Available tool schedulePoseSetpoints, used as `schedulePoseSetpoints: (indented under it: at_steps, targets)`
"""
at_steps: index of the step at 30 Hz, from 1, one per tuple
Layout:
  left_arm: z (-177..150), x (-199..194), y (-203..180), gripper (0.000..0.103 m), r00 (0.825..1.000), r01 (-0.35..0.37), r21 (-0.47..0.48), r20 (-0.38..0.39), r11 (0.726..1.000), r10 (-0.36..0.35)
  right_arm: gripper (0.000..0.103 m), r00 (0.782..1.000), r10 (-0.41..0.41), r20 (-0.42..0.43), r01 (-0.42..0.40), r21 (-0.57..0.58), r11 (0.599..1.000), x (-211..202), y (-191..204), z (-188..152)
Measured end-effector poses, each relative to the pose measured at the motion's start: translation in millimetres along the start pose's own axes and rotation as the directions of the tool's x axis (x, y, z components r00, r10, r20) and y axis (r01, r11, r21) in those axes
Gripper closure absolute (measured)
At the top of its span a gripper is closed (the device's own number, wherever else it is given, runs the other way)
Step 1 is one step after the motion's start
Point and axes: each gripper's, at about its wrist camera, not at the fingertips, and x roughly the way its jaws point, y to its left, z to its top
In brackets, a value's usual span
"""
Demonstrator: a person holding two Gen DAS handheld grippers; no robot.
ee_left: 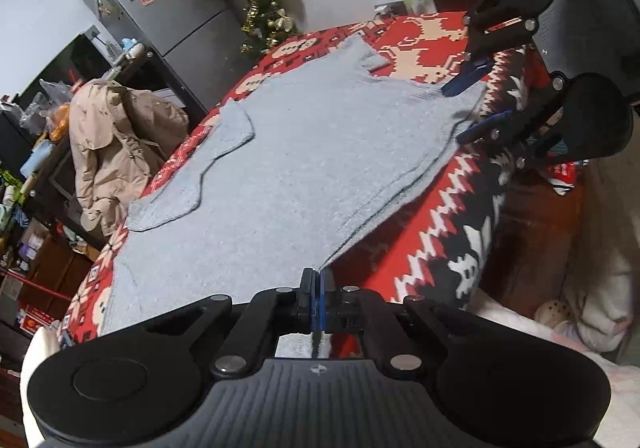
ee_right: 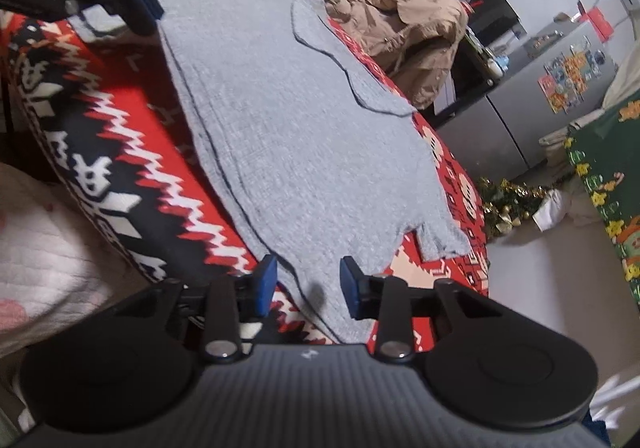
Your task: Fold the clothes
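Here, sweater (ee_left: 304, 151): grey knit, spread flat on the red patterned table (ee_left: 424, 232), one sleeve folded over the body.
Long axis: running from one gripper to the other.
Left gripper (ee_left: 318, 280): fingers pressed together on the near hem corner.
Right gripper (ee_right: 308, 284): fingers wide apart, straddling the opposite edge, gripping nothing.

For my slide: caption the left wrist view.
Left gripper shut on grey knitted sweater; right gripper open.
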Motion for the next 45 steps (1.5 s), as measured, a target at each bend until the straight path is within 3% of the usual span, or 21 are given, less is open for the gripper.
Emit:
schedulePoseSetpoints:
  at_steps: [4, 7, 9, 13, 15, 16, 21, 23, 30, 34, 45]
  targets:
    - [-6, 8, -11, 0.101, 1.000, -0.005, 0.041, -0.018, 0.999, 0.006, 0.066, 0.996, 0.077, 0.034, -0.081, 0.123, 0.989, -7, -10, 10]
    - [-10, 11, -16, 0.101, 1.000, -0.006, 0.054, -0.030, 0.999, 0.007, 0.067, 0.990, 0.134, 0.050, -0.143, 0.298, 0.944, 2, -27, 15]
    - [-12, 12, -17, 0.101, 0.999, -0.004, 0.050, -0.036, 0.999, 0.006, 0.080, 0.983, 0.181, 0.041, -0.180, 0.441, 0.879, 16, -41, 12]
    - [-16, 15, -18, 0.101, 0.999, 0.001, 0.039, -0.049, 0.999, 0.000, 0.082, 0.971, 0.230, 0.070, -0.213, 0.693, 0.688, 31, -65, -11]
    - [-17, 16, -16, 0.101, 0.998, 0.009, 0.023, -0.057, 1.000, -0.008, 0.082, 0.970, 0.227, 0.083, -0.211, 0.749, 0.628, 28, -68, -19]
    - [-17, 17, -16, 0.101, 0.998, 0.012, 0.018, -0.059, 1.000, -0.011, 0.082, 0.972, 0.221, 0.086, -0.208, 0.759, 0.617, 25, -66, -22]
    - [-16, 17, -11, 0.100, 0.997, 0.028, -0.024, -0.066, 0.999, -0.030, 0.080, 0.970, 0.225, 0.092, -0.212, 0.768, 0.605, 6, -60, -33]
    - [-16, 18, -9, 0.100, 0.997, 0.031, -0.042, -0.070, 0.999, -0.034, 0.080, 0.978, 0.186, 0.098, -0.193, 0.769, 0.609, 2, -66, -31]
    - [-14, 17, -13, 0.100, 0.997, 0.022, -0.043, -0.078, 0.999, -0.025, 0.080, 0.996, 0.072, 0.046, -0.080, 0.805, 0.588, 37, -95, -28]
    - [-14, 18, -12, 0.100, 0.996, 0.021, -0.055, -0.081, 0.998, -0.025, 0.081, 0.999, 0.039, 0.018, -0.038, 0.799, 0.600, 50, -87, -35]
    - [-12, 20, 3, 0.095, 0.993, 0.058, -0.178, -0.095, 0.982, -0.076, 0.080, 0.997, 0.080, 0.019, -0.063, 0.803, 0.593, 13, -77, -59]
